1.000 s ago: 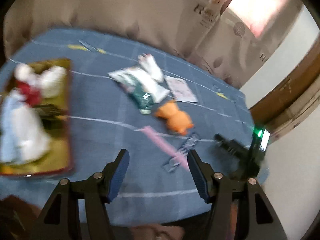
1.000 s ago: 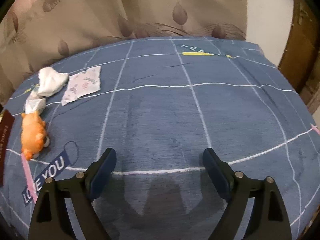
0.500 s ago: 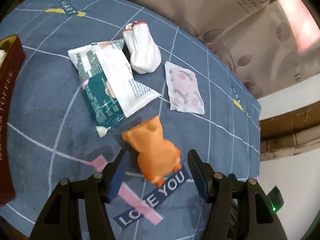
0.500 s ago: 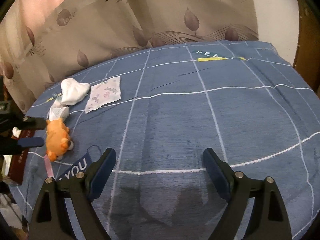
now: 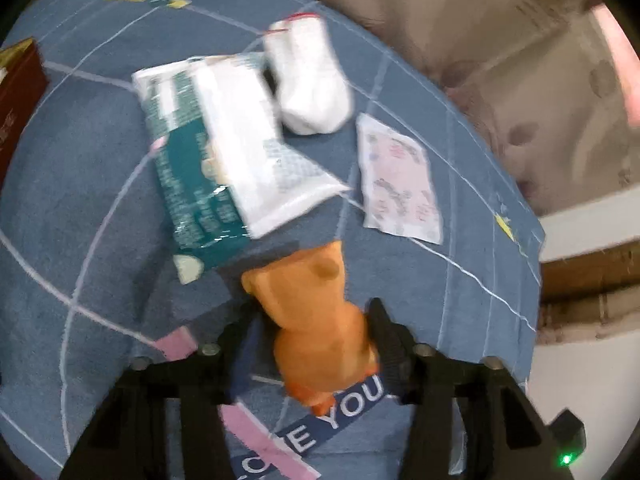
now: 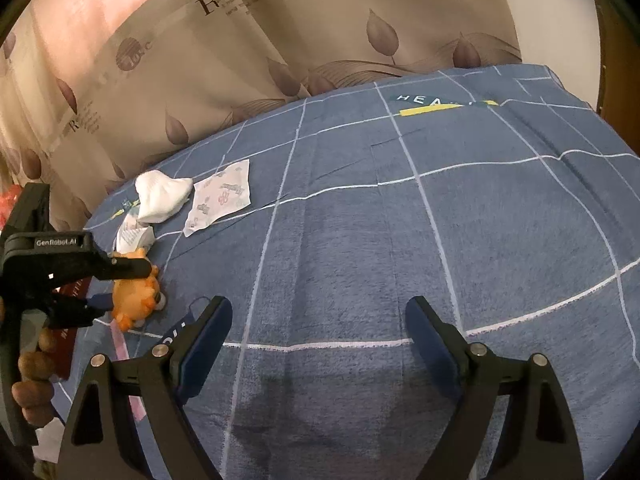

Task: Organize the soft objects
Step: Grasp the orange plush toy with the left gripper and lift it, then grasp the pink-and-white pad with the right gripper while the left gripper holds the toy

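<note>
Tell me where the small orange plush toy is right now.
The small orange plush toy lies on the blue checked bedspread between the left gripper fingers, just below the green and white packet.

I saw the orange plush toy (image 5: 316, 320) lying on the blue checked bedspread (image 6: 400, 240), its rounded end pointing toward the packets and its feet over the printed lettering. Just beyond it lay the green-and-white soft packet (image 5: 216, 160), flat and slanted, its white flap overlapping the green part. A white sock (image 5: 310, 80) with a red-trimmed cuff lay bunched at the packet's far corner, touching it. Beside the sock, slightly apart, lay a flat white sachet (image 5: 400, 184) printed with small pink and grey patterns.
</note>
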Motion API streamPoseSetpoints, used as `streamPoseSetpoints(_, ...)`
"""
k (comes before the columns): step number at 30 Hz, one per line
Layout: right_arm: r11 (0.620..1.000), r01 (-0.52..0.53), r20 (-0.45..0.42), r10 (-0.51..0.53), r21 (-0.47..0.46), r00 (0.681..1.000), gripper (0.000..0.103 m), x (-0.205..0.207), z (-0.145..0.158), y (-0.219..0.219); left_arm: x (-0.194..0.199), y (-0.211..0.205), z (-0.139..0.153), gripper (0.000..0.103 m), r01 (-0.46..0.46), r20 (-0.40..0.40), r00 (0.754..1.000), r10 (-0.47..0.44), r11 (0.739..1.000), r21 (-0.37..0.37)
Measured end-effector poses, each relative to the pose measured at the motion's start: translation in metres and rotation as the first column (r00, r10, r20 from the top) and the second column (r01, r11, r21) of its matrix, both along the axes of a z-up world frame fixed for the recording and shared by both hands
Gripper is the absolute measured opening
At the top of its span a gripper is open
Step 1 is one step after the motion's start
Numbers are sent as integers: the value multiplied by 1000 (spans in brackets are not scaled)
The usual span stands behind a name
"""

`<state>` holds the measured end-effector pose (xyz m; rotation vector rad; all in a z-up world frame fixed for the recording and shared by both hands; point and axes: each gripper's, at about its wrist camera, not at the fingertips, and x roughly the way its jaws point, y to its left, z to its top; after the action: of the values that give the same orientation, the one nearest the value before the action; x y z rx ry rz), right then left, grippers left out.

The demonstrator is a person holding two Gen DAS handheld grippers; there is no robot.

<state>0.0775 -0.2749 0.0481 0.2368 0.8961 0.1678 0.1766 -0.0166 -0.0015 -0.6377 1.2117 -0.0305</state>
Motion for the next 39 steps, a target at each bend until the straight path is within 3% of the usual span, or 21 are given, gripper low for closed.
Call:
streamPoseSetpoints(3, 1000, 10, -12, -10, 9, 1000, 87, 2, -2, -2, -14, -8, 15, 38, 41, 85, 995, -49, 995, 89)
streamPoseSetpoints(5, 1000, 27, -14, -27, 15, 1000, 87, 2, -2, -5, -28, -10, 24, 38, 61, 131, 989, -75, 993, 103)
streamPoseSetpoints(12, 999, 23, -25, -24, -34, 999, 88, 3, -3, 1, -90, 9, 44, 38, 131, 239, 961, -139, 990, 51)
streamPoseSetpoints(23, 993, 4, -44, -9, -114, 999, 90, 5, -3, 12, -166, 72, 63, 40, 65, 303, 950, -79, 996, 58)
streamPoseSetpoints(27, 989, -58, -51, 51, -136, 997, 90, 12, 6, 31, -185, 95, 75, 40, 33, 340, 938, -60, 996, 87)
streamPoseSetpoints(32, 983, -122, -36, 118, -134, 992, 90, 39, 17, 71, -195, 122, 74, 41, -4, 348, 937, -24, 997, 80)
streamPoseSetpoints(39, 970, -155, -54, 147, -185, 988, 90, 84, 10, 117, -197, 146, 70, 41, -52, 348, 937, 26, 996, 66)
